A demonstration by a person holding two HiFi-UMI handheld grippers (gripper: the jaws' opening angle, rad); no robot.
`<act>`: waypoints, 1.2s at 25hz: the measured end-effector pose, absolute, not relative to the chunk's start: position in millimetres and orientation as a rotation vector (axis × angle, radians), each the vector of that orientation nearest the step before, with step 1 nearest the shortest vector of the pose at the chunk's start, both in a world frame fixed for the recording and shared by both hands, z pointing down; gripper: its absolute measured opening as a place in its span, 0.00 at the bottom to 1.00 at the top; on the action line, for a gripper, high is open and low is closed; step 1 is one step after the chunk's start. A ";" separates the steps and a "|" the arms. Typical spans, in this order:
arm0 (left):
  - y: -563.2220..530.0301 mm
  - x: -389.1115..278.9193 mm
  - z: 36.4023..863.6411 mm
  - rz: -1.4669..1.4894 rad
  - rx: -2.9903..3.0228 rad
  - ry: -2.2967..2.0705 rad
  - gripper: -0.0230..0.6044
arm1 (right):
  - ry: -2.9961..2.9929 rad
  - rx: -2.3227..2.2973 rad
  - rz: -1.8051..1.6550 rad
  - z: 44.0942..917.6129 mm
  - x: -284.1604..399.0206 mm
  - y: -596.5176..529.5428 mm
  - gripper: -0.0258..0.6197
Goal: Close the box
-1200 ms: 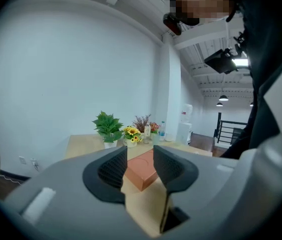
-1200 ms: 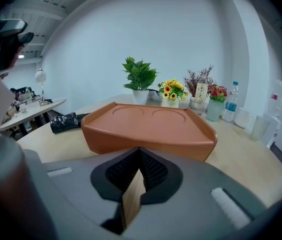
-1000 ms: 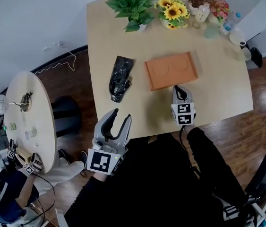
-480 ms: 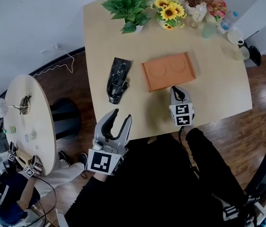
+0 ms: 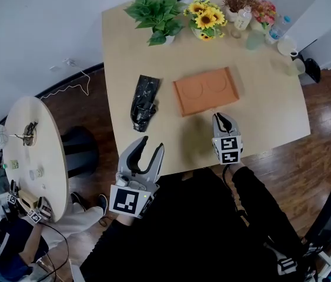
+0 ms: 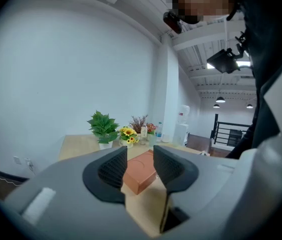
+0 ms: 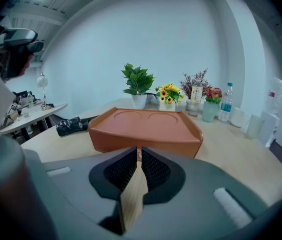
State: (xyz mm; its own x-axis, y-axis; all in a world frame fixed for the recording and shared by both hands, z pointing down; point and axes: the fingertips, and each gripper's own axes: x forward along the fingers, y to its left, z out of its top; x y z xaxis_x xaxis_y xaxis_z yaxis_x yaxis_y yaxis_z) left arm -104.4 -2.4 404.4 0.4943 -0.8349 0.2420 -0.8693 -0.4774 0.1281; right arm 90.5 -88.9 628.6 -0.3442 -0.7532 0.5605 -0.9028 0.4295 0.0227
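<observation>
The orange box (image 5: pixel 205 91) lies flat in the middle of the wooden table (image 5: pixel 271 116), its lid down, with two round dents on top. In the right gripper view the box (image 7: pixel 146 129) sits just beyond my right gripper (image 7: pixel 138 156). My right gripper (image 5: pixel 220 117) is shut and empty, just short of the box's near edge. My left gripper (image 5: pixel 151 144) hangs open at the table's near edge, left of the box and well apart from it. Between its jaws in the left gripper view the box (image 6: pixel 141 174) shows farther off.
A crumpled black bag (image 5: pixel 142 103) lies left of the box. A green plant (image 5: pixel 155 13), sunflowers (image 5: pixel 205 20), dried flowers, bottles and cups line the far edge. A round side table (image 5: pixel 30 151) stands at the left, with a person (image 5: pixel 12 251) beside it.
The head view has drifted a little, so the table sits slightly higher and further left. Both grippers keep about the same places relative to the box.
</observation>
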 end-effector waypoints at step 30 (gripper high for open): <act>-9.7 -90.7 203.5 -0.222 2.876 -1.571 0.27 | -2.706 1.736 -0.440 195.0 107.3 -19.6 0.10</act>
State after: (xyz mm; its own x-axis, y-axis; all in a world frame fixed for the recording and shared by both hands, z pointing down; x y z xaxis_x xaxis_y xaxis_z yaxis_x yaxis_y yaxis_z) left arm -90.7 -9.7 203.5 0.5355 -0.8237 -0.1861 -0.8430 -0.5345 -0.0603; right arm 107.3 -19.6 195.0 -0.4238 -0.8758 -0.2308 -0.9038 0.3925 0.1704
